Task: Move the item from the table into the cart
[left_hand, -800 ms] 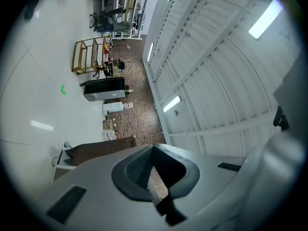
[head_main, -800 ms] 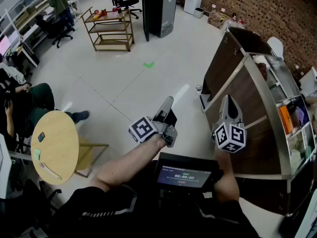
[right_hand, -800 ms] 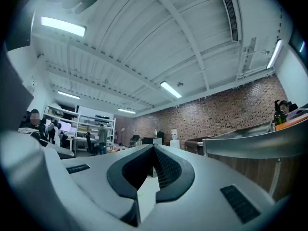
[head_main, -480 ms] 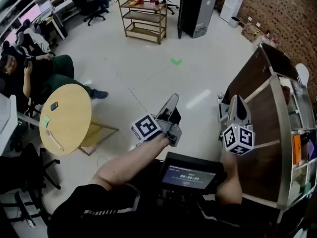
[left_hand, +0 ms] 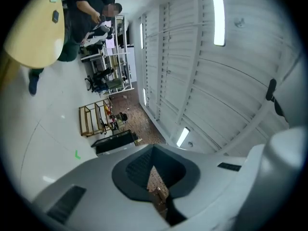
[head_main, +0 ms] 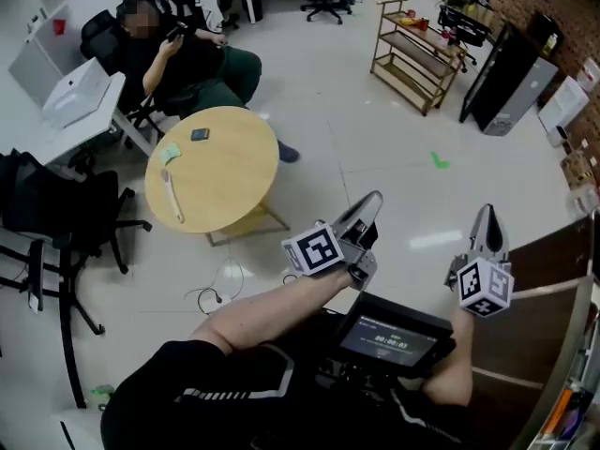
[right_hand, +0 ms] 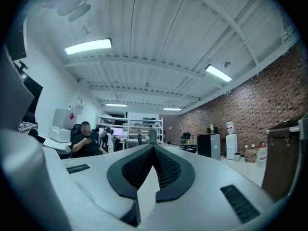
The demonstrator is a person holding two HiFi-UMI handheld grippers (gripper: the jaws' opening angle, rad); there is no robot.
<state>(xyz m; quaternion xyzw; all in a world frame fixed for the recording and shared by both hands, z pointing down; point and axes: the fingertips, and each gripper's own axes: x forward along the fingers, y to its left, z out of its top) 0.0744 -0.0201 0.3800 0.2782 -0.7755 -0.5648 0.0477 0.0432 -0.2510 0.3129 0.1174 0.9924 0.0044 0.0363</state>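
Note:
A round yellow table [head_main: 220, 172] stands on the floor ahead to my left. On it lie a small dark item [head_main: 200, 134], a green item [head_main: 170, 155] and a long pale item [head_main: 172, 195]. The wooden shelf cart [head_main: 417, 54] stands far off at the upper right; the left gripper view shows the cart [left_hand: 94, 121] and the table [left_hand: 33, 28] too. My left gripper [head_main: 373, 200] and right gripper [head_main: 486, 216] are held up in front of me, well away from the table. Both are shut with nothing between the jaws, as the left gripper [left_hand: 153, 150] and right gripper [right_hand: 154, 147] views show.
A seated person [head_main: 187, 54] is behind the table, beside a desk [head_main: 70, 87]. A black chair [head_main: 56, 214] stands left of the table. A cable [head_main: 220, 289] lies on the floor near it. A black cabinet [head_main: 511, 78] and a brown cabinet [head_main: 553, 270] are at the right.
The head view has swung left: the table has come from the left edge toward the middle, and the cart has shifted to the upper right. Both grippers stay shut in front of me.

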